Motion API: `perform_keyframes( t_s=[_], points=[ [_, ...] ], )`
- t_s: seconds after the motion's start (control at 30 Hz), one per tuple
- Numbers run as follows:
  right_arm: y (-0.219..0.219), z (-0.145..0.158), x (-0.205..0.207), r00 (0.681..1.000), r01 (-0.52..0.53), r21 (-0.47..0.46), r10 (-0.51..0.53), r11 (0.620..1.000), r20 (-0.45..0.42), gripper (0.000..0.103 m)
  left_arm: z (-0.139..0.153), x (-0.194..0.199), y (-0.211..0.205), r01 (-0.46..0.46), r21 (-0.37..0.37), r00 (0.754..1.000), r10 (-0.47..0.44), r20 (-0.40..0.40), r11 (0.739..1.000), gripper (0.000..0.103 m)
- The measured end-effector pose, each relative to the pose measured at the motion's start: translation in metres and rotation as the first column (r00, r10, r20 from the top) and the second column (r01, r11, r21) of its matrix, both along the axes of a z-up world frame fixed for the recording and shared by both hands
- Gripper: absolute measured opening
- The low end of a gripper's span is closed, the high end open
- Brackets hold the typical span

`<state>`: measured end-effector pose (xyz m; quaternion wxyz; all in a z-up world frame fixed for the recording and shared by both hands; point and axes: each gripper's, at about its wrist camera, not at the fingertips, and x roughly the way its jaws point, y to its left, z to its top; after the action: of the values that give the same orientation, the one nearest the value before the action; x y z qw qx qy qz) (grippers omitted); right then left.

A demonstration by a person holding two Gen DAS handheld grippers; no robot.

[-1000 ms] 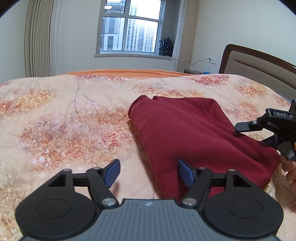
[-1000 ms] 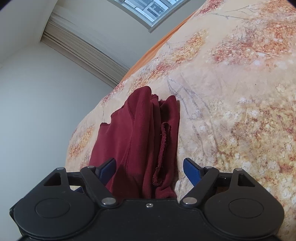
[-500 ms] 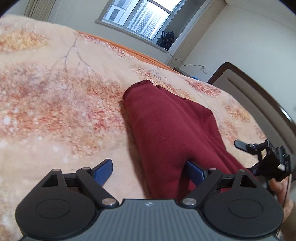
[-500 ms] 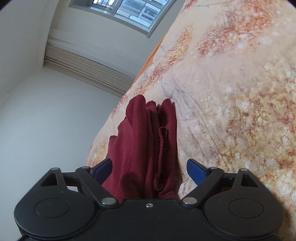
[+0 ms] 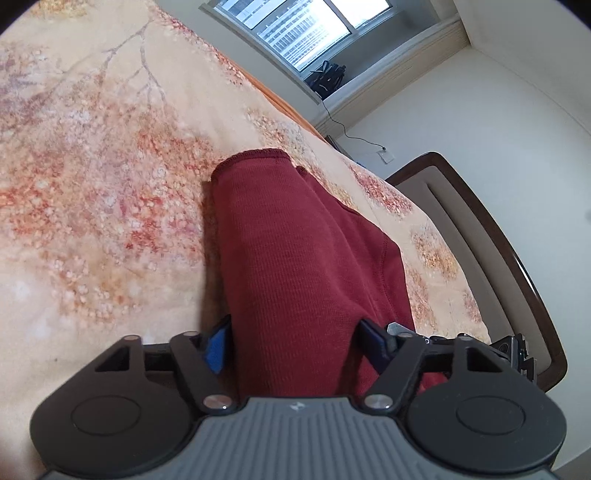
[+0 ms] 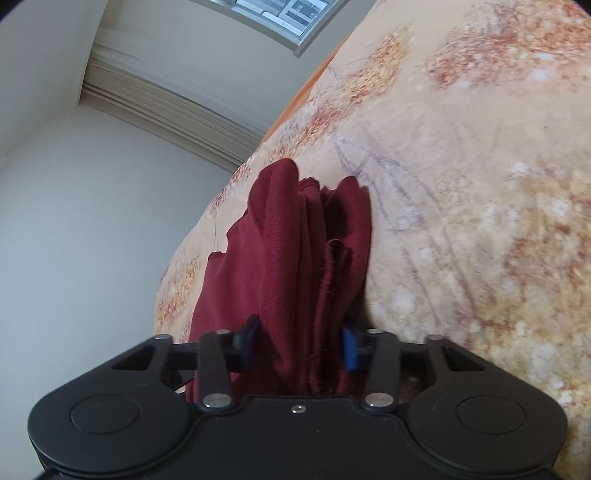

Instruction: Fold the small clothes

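Observation:
A dark red folded garment (image 5: 295, 251) lies on the floral bedspread (image 5: 92, 206). My left gripper (image 5: 295, 345) has the near folded edge of the garment between its blue pads (image 5: 216, 347), which press against the cloth on both sides. In the right wrist view the garment (image 6: 295, 258) shows as several stacked layers. My right gripper (image 6: 299, 341) is closed on the near end of those layers, its blue pad (image 6: 349, 349) tight against the cloth. The right gripper also shows at the right edge of the left wrist view (image 5: 513, 350).
A dark wooden headboard (image 5: 491, 236) runs along the right side of the bed. A window (image 5: 295, 33) and a wall socket with cable (image 5: 384, 155) are at the far wall. Curtains (image 6: 177, 99) hang by the window.
Both grippers moved forward onto the garment and their jaws narrowed from wide open to closed on the cloth. Both cameras tilted and dropped lower toward the bed.

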<state>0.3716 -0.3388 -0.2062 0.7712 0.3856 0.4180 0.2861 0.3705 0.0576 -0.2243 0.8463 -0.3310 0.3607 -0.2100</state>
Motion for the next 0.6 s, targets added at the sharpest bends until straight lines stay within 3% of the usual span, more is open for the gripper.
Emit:
perform_keyframes(
  t_s=[0.07,0.17,0.4,0.6],
  points=[
    [0.002,0.002,-0.003,1.0,0.0,-0.026,0.0,1.0,0.021,0.037,0.005,-0.006,0.001,-0.008,0.016,1.0,0.008,0.019,1.0,0.054],
    [0.007,0.009,-0.006,0.999,0.008,-0.026,-0.007,1.0,0.037,0.034,0.014,-0.013,0.001,-0.033,0.029,0.999,0.032,0.033,0.999,0.041],
    [0.017,0.049,-0.024,0.995,-0.018,-0.026,0.02,1.0,0.094,0.032,0.056,-0.035,0.002,-0.064,0.06,0.995,0.059,0.081,0.996,0.038],
    [0.031,0.084,-0.05,0.989,-0.057,-0.002,0.057,0.998,0.135,0.032,0.101,-0.078,0.013,-0.079,0.09,0.99,0.067,0.126,0.993,0.038]
  ],
)
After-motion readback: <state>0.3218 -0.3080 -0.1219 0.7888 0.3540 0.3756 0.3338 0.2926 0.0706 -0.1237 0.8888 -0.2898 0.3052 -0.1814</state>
